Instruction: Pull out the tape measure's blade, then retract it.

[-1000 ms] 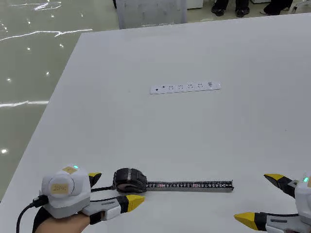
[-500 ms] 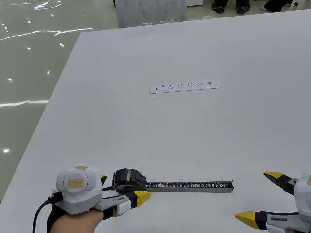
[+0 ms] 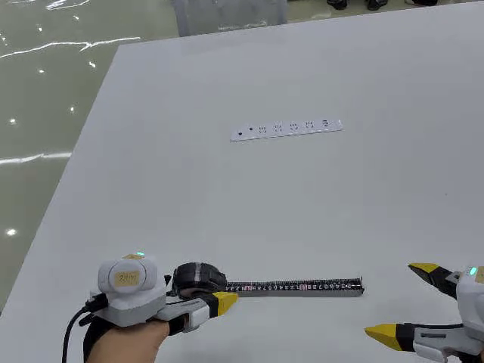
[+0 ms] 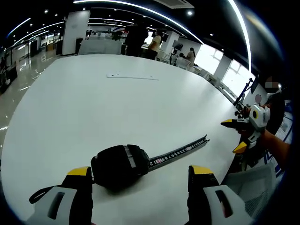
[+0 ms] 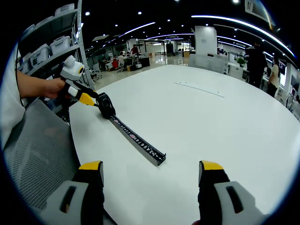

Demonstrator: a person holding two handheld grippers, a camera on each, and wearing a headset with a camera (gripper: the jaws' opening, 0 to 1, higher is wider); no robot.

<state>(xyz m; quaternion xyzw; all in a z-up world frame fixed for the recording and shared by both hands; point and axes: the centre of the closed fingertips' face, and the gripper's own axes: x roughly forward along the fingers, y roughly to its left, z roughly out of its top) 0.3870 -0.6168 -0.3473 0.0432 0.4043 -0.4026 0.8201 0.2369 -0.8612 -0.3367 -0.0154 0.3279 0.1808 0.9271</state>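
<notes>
Straddling tape measure w/ left gripper, blade out

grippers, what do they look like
The left gripper and the right gripper have white bodies and dark jaws with yellow tips. The left one has a tan sticker on top and a black cable at its rear.

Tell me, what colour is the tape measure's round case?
The tape measure's case is black, clearest in the left gripper view.

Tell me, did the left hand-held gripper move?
Yes. The left hand-held gripper slid rightward along the still tape measure, its jaws now straddling the case.
</notes>
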